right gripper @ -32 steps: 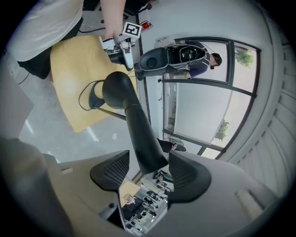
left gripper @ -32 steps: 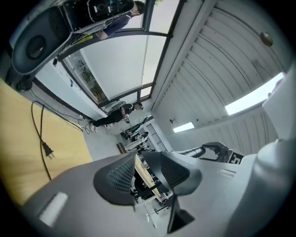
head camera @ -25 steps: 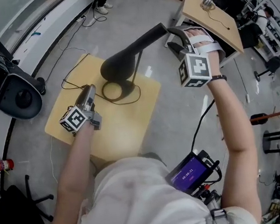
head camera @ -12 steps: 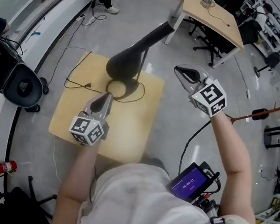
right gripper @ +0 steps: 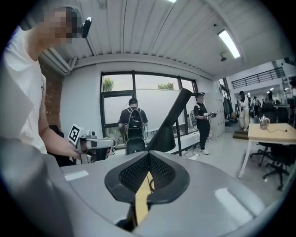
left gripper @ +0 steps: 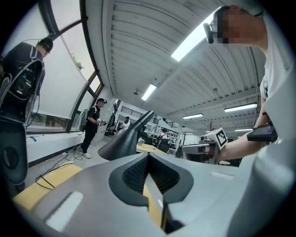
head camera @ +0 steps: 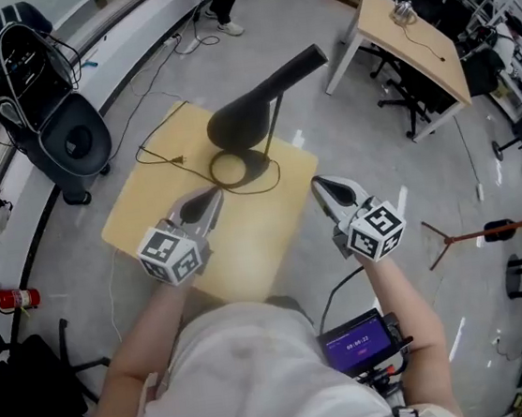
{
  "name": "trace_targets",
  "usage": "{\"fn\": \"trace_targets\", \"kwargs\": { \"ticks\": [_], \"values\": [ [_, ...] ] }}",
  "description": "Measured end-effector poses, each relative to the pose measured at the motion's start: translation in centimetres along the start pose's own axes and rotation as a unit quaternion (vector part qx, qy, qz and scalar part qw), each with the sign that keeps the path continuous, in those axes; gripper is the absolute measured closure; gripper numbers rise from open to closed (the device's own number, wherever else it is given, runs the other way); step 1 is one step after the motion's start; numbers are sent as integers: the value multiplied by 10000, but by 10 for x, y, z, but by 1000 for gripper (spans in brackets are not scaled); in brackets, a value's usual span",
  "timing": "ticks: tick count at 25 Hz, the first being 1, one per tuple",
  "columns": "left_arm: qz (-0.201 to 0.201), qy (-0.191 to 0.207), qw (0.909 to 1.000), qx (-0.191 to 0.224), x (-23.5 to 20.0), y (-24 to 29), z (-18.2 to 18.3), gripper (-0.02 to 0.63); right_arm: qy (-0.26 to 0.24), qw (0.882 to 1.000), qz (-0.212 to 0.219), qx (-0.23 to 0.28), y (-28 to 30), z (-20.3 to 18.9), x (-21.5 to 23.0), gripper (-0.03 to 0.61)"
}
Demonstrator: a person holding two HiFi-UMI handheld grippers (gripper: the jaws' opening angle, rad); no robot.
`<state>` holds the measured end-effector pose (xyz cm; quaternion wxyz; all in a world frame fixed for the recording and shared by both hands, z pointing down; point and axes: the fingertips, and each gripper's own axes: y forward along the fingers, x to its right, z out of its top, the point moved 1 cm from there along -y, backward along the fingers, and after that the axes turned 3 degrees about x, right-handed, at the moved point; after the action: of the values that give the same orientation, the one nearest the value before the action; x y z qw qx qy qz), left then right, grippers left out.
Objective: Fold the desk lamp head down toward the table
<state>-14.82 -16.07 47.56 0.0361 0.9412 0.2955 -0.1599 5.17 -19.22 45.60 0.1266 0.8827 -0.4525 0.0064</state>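
The desk lamp [head camera: 242,118] stands on the far half of the small wooden table [head camera: 247,247]. Its ring base [head camera: 237,169] lies flat on the top, and its black head [head camera: 270,87] is raised, slanting out past the table's far right corner. The left gripper [head camera: 211,199] hovers over the table's near left part. Its jaws have just been closing and now meet on nothing. The right gripper [head camera: 321,186] hangs beside the table's near right edge, jaws pressed together and empty.

I'm in some big open lab: wooden desks [head camera: 405,39], office chairs [right gripper: 279,157], strip lights [left gripper: 194,39] overhead, tall windows [right gripper: 157,105].
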Motion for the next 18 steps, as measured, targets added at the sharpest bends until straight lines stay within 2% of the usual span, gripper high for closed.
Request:
{"fn": "trace_targets", "kwargs": {
  "ticks": [8, 18],
  "values": [
    [419, 25, 9990, -166, 23, -6, -16, 612, 313, 9975, 571, 278, 0, -19, -8, 568],
    [827, 77, 9964, -139, 52, 10, -24, 612, 153, 9930, 1108, 375, -10, -24, -8, 568]
  ]
}}
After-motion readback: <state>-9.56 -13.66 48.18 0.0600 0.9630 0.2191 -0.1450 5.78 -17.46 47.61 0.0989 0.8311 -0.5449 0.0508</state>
